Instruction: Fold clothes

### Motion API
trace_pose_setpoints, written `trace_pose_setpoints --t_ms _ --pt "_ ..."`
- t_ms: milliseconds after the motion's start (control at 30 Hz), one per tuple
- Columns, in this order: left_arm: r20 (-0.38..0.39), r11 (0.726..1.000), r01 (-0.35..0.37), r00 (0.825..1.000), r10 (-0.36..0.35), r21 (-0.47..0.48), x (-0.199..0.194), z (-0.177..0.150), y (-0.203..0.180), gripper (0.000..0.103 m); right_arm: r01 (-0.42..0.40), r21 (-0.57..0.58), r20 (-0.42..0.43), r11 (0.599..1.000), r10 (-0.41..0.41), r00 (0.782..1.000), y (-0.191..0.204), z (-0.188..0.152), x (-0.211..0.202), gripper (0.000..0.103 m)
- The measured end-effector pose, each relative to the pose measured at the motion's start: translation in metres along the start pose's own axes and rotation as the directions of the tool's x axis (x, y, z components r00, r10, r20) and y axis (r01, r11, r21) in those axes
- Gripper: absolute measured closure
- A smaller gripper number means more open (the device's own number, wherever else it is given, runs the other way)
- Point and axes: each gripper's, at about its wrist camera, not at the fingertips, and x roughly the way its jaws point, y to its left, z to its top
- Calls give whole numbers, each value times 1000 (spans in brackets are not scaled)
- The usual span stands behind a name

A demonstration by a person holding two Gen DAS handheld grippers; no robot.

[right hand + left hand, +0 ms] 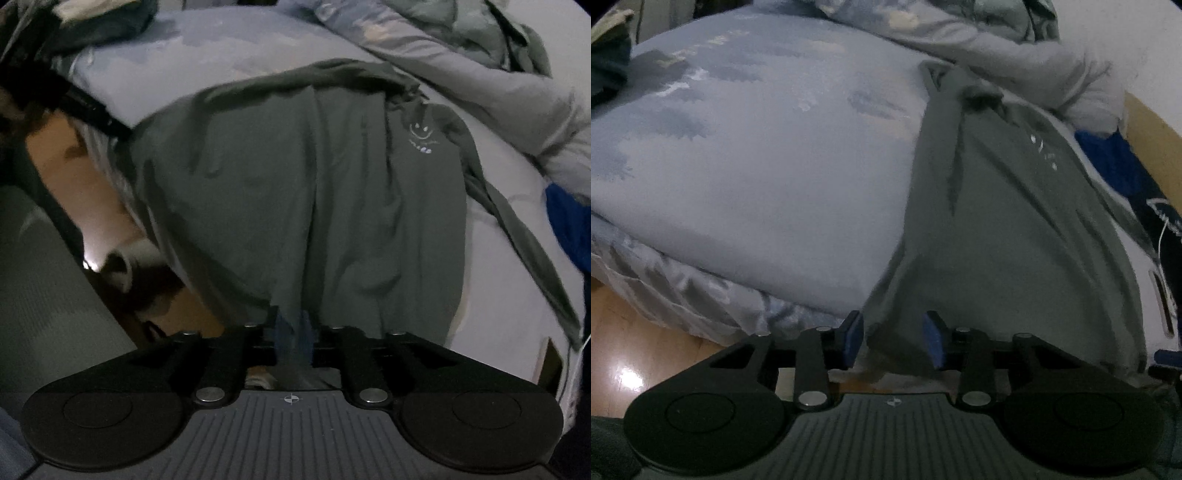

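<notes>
A dark grey hooded sweatshirt with a small smiley print lies spread on the pale blue bed, its hem hanging over the near edge. My right gripper is at that hem, its blue pads a narrow gap apart with a fold of the grey cloth hanging loose between them. In the left wrist view the same sweatshirt lies to the right. My left gripper is at its lower left corner, jaws apart, with bunched hem between the pads and no clear squeeze.
A pale blue patterned bedsheet covers the mattress. A rumpled duvet lies behind the sweatshirt, with more dark clothes at the far left. A blue garment lies at the right. Wooden floor lies below the bed edge.
</notes>
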Motion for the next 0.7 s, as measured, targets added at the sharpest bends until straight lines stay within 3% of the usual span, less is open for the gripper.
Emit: trace_pose_setpoints --t_ms 100,167,200,367,500,700 --pt "51 1000 2 999 -1 -16 -12 2 3 61 15 71 22 997 -16 1000 -11 -1 -7 75" --pt "99 1000 7 995 -6 -12 -22 3 3 61 19 152 54 988 -28 998 -22 -3 -15 66" --pt "116 1000 10 993 -9 -15 -25 3 3 61 13 206 75 979 -29 997 -30 -4 -18 59" --pt "178 998 33 984 -24 -48 -37 4 4 61 -3 439 155 898 -73 985 -57 -19 -33 57" --pt "225 996 64 973 -50 -55 -43 9 -1 61 -17 511 204 860 -102 974 -64 -25 -43 50" --pt "262 995 91 962 -75 -46 -44 16 -14 59 -26 532 227 846 -114 967 -68 -35 -49 48"
